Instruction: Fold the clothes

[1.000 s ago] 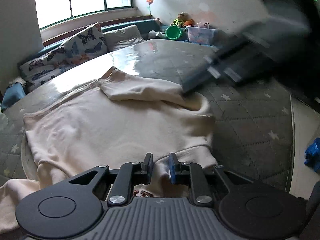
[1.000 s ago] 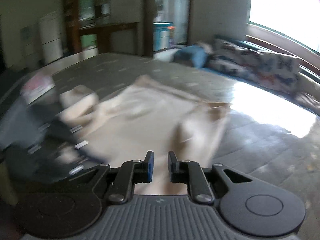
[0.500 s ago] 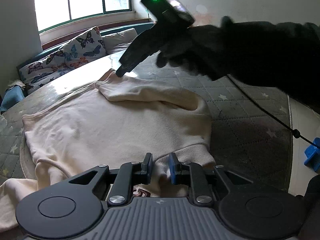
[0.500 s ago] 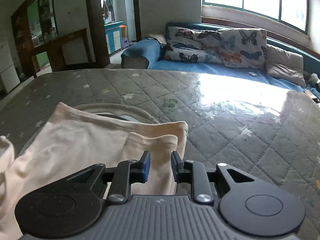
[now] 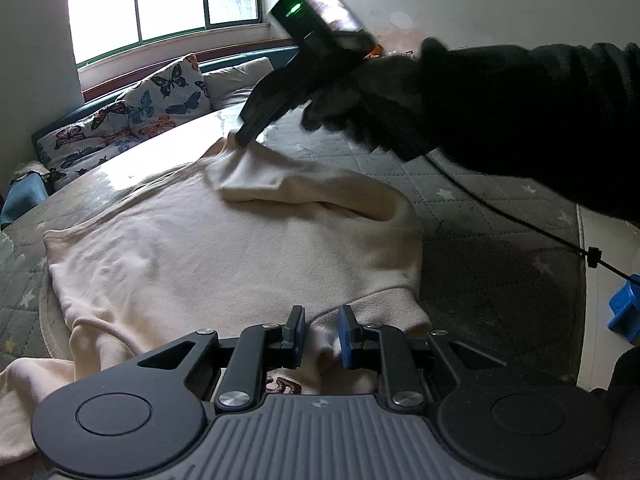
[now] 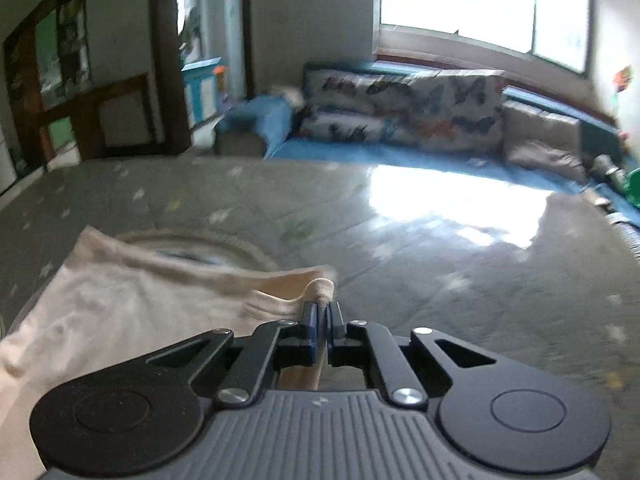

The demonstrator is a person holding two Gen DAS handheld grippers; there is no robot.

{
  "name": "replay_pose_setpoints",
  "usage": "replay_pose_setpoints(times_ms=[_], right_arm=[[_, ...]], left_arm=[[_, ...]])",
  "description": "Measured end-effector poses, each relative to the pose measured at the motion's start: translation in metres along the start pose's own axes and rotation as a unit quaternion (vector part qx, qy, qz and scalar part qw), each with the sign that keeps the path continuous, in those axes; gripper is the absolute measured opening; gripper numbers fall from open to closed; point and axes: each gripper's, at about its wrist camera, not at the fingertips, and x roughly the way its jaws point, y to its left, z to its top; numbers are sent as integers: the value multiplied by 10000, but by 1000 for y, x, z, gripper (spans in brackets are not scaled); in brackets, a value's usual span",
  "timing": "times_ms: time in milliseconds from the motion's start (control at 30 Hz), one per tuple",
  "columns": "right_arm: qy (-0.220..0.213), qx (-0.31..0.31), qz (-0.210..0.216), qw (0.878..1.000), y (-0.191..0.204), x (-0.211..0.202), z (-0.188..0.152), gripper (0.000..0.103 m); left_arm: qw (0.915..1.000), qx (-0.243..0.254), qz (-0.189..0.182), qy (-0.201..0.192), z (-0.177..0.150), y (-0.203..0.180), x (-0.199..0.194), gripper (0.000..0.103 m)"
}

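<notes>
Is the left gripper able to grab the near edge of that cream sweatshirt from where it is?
Probably yes. The left gripper is open right over the sweatshirt hem, with nothing between. The right gripper pinches the far corner, well clear.

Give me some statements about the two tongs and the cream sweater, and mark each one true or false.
1. The right tongs are shut on the sweater. True.
2. The left tongs are shut tight. False: they stand open, with cloth between the fingers.
3. The sweater lies on a bare wooden floor. False: it lies on a grey quilted mat with stars.
4. Butterfly cushions sit under the window. True.
</notes>
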Motion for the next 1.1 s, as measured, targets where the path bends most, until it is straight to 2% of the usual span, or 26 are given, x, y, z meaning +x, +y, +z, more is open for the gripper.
replay_pose_setpoints(times_ms=[167,333,433,533,600,767,800,867,1100], right_arm=[[-383,177,-500,9979,-41,-55,-4,4],[-543,443,-1199,9903,-84,-111,-27,4],[-384,586,-1445,9870,-102,-127,-52,4],[-26,741,-1638,9837,-112,-125,-84,7],[233,848,-1731,9810,-118,-118,-102,13],[391,720,-2144,9733,-122,-117,-120,22],[351,714,-2176,9728,-122,-118,-119,25],[239,730,-2173,9731,-122,-121,-115,26],[178,829,-1683,9821,-115,-107,-106,26]], left_arm=[[10000,37,35,-6,-1,-3,-1,20],[10000,81,50,-12,-2,-4,-1,20],[9999,109,60,-5,-2,-4,-1,20],[9999,142,67,9,-1,-4,-1,20],[9998,163,72,18,-1,-4,-1,20],[9997,217,85,41,0,-5,-1,20],[9997,228,87,46,0,-5,-1,20],[9997,226,91,45,0,-3,1,20],[9997,201,108,45,0,-5,-1,20]])
